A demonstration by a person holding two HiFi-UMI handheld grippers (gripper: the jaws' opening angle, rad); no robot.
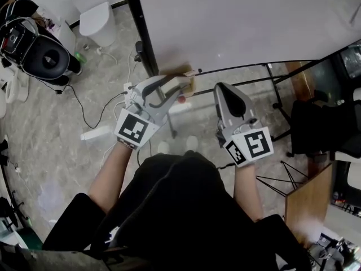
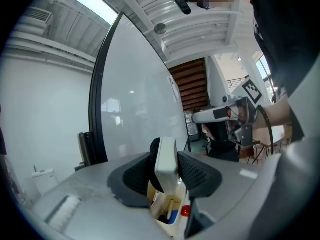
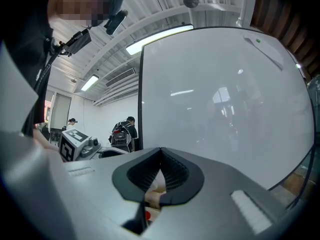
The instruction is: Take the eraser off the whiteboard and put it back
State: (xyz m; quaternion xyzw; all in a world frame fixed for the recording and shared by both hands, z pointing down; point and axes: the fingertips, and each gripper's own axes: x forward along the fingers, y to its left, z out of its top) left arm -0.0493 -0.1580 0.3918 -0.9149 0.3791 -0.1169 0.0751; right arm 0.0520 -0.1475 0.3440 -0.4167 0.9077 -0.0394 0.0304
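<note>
My left gripper (image 2: 167, 170) is shut on the white eraser (image 2: 166, 151), which stands upright as a thin slab between the black pads. It hovers just in front of the whiteboard (image 2: 135, 109), over a cream marker tray (image 2: 167, 211) holding a red-capped marker. From the head view, the left gripper (image 1: 172, 86) reaches to the whiteboard's (image 1: 242, 21) lower edge, at the tan tray (image 1: 185, 75). My right gripper (image 1: 228, 95) hangs beside it with nothing in it. In the right gripper view its jaws (image 3: 161, 154) are shut, tips touching, and face the whiteboard (image 3: 225, 99).
The whiteboard's black stand legs (image 1: 271, 81) spread over the floor. A black chair (image 1: 321, 129) and a wooden panel (image 1: 307, 202) stand at the right. At the left are a white appliance (image 1: 96, 16), a black bag (image 1: 39, 55) and loose cables (image 1: 84, 112). People (image 3: 125, 129) stand far behind.
</note>
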